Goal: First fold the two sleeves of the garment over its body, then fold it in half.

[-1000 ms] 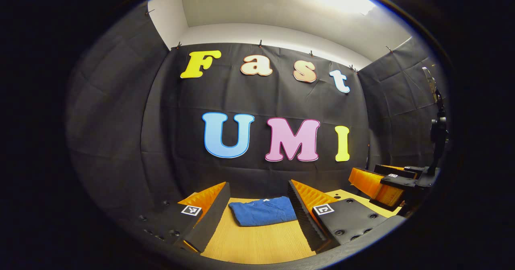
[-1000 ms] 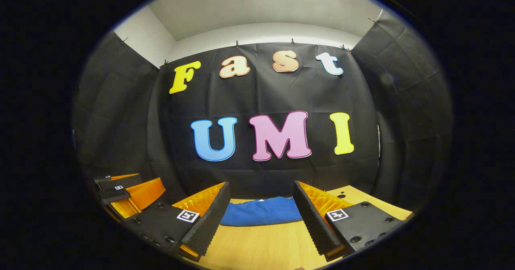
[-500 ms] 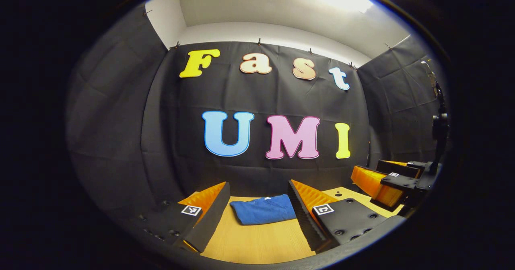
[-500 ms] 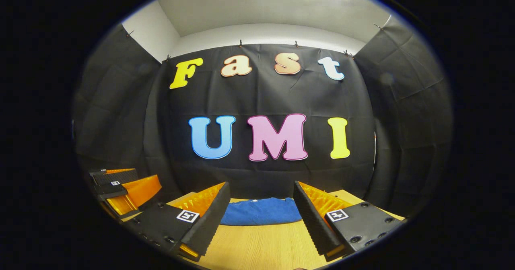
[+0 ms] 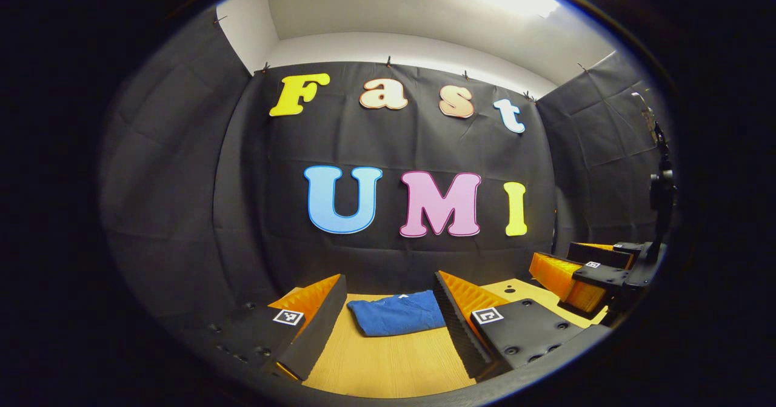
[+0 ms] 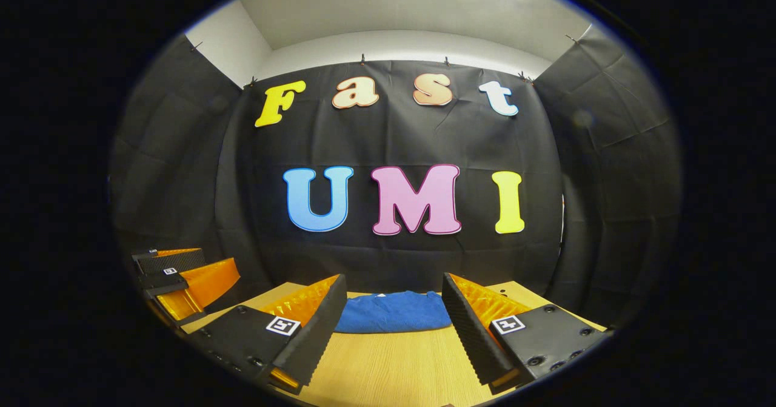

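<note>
the blue garment [image 5: 397,313] lies folded near the table's [image 5: 388,364] far edge. left gripper [image 5: 388,328] and right gripper [image 6: 388,334] are both wide open, empty, lifted clear. a careless dip could snag and undo the fold.

Wooden table [image 5: 388,364], pale grain, near; black cloth wall [image 5: 388,140] at far side and flanks, pinned at top; white ceiling [image 6: 394,13] above; dark stand [image 5: 661,195], far right.

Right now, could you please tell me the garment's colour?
Blue garment, clearest in the left gripper view.
</note>
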Available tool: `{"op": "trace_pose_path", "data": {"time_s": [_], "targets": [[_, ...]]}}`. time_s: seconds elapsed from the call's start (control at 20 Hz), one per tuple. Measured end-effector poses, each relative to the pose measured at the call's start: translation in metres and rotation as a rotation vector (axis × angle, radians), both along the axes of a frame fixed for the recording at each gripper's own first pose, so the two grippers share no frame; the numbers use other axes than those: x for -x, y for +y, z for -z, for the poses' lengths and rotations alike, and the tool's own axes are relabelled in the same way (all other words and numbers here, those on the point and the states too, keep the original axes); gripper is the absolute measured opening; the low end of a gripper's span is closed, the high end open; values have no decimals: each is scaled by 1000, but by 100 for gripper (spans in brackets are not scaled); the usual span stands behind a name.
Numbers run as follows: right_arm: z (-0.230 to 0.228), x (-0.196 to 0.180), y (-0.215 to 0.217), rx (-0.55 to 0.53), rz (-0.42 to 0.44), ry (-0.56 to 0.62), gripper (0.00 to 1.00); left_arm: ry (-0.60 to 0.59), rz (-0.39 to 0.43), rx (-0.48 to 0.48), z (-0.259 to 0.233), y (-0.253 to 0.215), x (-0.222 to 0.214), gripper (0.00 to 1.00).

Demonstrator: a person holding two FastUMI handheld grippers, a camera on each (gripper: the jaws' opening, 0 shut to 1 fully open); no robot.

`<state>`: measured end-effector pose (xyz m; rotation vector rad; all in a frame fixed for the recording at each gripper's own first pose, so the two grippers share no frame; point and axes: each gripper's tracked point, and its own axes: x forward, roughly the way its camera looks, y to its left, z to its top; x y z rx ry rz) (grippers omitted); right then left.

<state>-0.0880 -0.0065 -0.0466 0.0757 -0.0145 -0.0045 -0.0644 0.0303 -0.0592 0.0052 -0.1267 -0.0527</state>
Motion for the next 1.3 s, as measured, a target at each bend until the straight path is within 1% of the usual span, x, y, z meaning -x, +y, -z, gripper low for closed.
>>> {"op": "trace_pose_path", "data": {"time_s": [0.1,0.15,0.2,0.35,0.5,0.6,0.95,1.0,1.15,1.2,1.25,1.3], "targets": [[-1,2,4,-9,-17,-2,90,-2,-2,-2,0,0,1,83],[-2,4,5,-11,-19,-5,98,-1,-3,-1,1,0,2,83],[-2,4,3,-6,-17,-9,90,2,-7,2,2,0,3,83],[2,5,3,10,-19,-1,90,5,-10,3,4,-1,5,83],[4,8,2,2,-22,6,90,4,-23,5,4,1,8,83],[3,9,0,4,-22,7,90,0,-19,17,3,-2,10,83],[8,13,-4,16,-19,22,90,14,-22,15,8,-6,12,83],[7,13,-6,19,-18,22,99,13,-23,12,7,-7,13,83],[3,14,-7,14,-18,14,99,9,-21,7,6,-10,12,83],[3,14,-7,9,-18,12,90,9,-22,7,5,-10,12,83],[3,14,-8,5,-19,7,90,11,-23,13,5,-11,11,83],[1,14,-9,6,-18,1,99,15,-20,30,5,-13,9,83]]}}
